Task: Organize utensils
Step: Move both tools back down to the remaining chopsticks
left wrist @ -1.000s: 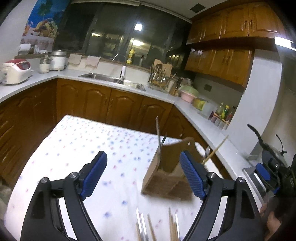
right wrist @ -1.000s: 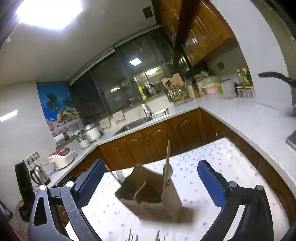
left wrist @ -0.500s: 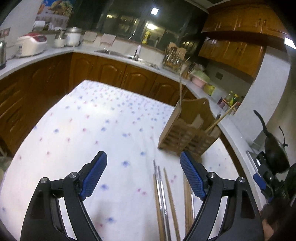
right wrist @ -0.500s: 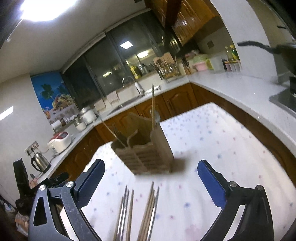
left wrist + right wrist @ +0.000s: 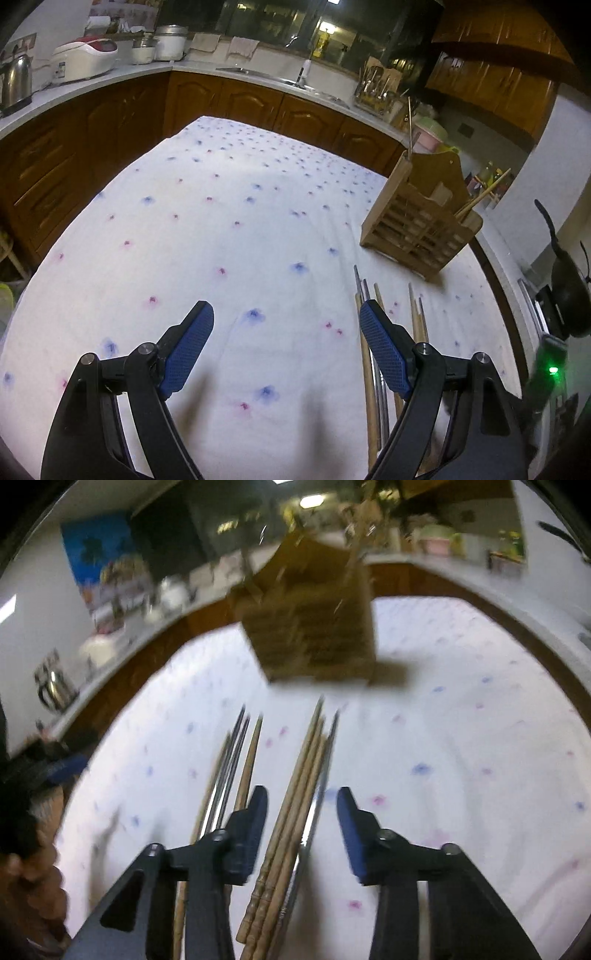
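The right tongs (image 5: 301,806) have just been closing and stand narrowed around a bundle of wooden chopsticks (image 5: 295,794) on the flowered cloth (image 5: 461,775) covering the counter; the pads are not yet pressing on it. A second bundle (image 5: 236,760) lies just beyond the left pad, at 10 o'clock. The left tongs (image 5: 286,345) gape wide, released, over bare cloth. The wooden utensil holder (image 5: 421,225) stands at 1 o'clock from them. The right view is motion-blurred, and the chopsticks' near ends are cut off.
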`<state>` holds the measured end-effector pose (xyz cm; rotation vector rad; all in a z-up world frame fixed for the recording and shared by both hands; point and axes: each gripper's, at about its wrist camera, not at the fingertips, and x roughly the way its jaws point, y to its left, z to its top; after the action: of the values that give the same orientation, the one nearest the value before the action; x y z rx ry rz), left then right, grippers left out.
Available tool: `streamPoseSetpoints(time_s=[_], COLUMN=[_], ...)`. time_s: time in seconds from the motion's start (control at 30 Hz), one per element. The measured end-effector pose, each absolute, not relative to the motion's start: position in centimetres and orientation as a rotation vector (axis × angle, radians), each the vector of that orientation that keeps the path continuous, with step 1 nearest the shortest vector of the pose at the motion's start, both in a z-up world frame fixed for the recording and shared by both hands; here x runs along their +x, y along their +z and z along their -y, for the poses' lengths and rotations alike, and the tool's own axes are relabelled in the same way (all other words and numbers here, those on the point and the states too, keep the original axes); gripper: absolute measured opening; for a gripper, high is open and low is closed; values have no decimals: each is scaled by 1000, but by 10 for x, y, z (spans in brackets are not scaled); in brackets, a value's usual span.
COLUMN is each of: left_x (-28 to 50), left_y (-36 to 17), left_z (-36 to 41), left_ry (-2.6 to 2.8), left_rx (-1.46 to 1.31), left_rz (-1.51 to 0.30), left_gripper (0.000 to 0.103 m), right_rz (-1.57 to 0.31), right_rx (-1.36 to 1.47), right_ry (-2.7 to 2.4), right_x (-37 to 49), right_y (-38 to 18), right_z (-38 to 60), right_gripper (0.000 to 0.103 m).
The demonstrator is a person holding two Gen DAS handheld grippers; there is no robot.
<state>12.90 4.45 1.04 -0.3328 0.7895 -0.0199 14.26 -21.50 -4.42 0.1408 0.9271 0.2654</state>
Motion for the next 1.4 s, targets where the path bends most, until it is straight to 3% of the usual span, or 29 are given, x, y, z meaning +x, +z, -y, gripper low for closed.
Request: streamPoseSetpoints(time_s=[0.1,0.33,0.4,0.47,0.67,1.0,1.1,1.2,1.4], left_x=[131,136,139,143,159,199,208,205,207], left_y=[9,-2,-6,-8,-16,-33,-45,-48,-48], left_z=[-40,-21,-14,-7,17,42,49,50,38], left_ry=[-33,-77,-87,-98,-124,-170,-183,-194,-204], left_rx=[-330,-285,-269,-255,-164,-101,-81,-57,-100], left_rz=[-798,-842,-863,-879,-927,-1003,-1048,-1032,-1051], left_gripper=[83,83,83,83,82,49,30,30,28], right_rz=[-962,-974,-976,-971,-894,-929,-968,-1006,-993], right_rx=[74,103,149,193,300,290,274,275,287], right_ry=[253,194,169,156,169,238,240,241,241], right_x=[145,129,123,120,124,167,179,183,179], right_y=[-54,-53,-53,-52,-31,-38,-49,-62,-55], right_z=[206,247,268,285,306,283,278,279,284], right_gripper=[22,21,22,31,31,17,16,9,10])
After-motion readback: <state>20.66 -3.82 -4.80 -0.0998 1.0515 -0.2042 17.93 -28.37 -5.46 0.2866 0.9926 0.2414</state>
